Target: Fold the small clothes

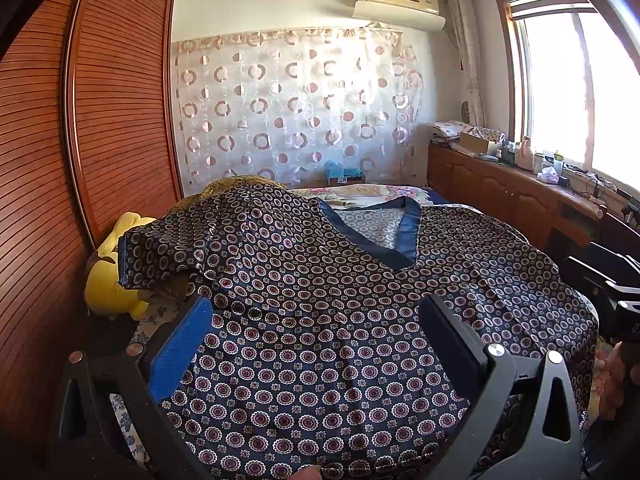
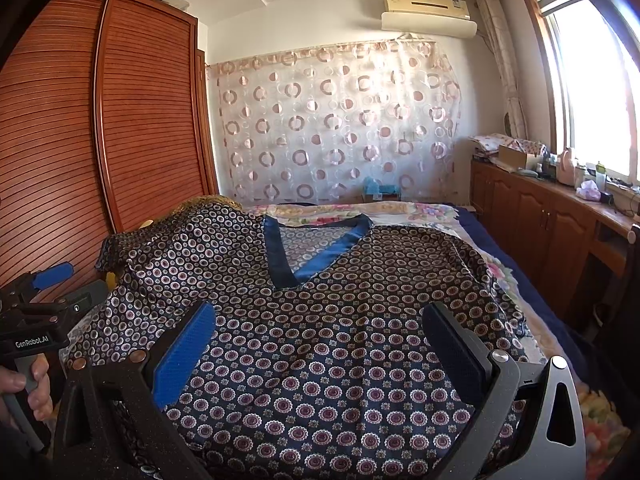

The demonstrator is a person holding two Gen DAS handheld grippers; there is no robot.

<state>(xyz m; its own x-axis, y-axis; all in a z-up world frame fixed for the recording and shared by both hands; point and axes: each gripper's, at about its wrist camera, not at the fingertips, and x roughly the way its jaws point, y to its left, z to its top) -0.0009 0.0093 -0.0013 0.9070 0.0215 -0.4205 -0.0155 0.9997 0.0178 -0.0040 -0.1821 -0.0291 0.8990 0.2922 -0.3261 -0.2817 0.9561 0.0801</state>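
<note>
A dark navy top [image 1: 320, 320] with a small round flower print and a blue V-neck band [image 1: 408, 232] lies spread front-up on the bed; it also fills the right wrist view [image 2: 320, 340]. Its left sleeve [image 1: 168, 252] drapes over a raised lump. My left gripper [image 1: 316, 316] is open and empty, fingers wide over the lower part of the top. My right gripper [image 2: 320, 320] is open and empty too, just above the cloth below the neckline [image 2: 288, 272]. The left gripper shows at the left edge of the right wrist view [image 2: 40, 300].
A yellow plush toy [image 1: 112, 276] lies at the bed's left side beside the wooden louvred wardrobe [image 1: 100, 120]. A floral bedspread [image 2: 520, 292] covers the bed. A wooden cabinet with clutter [image 2: 560, 216] runs along the window wall at right.
</note>
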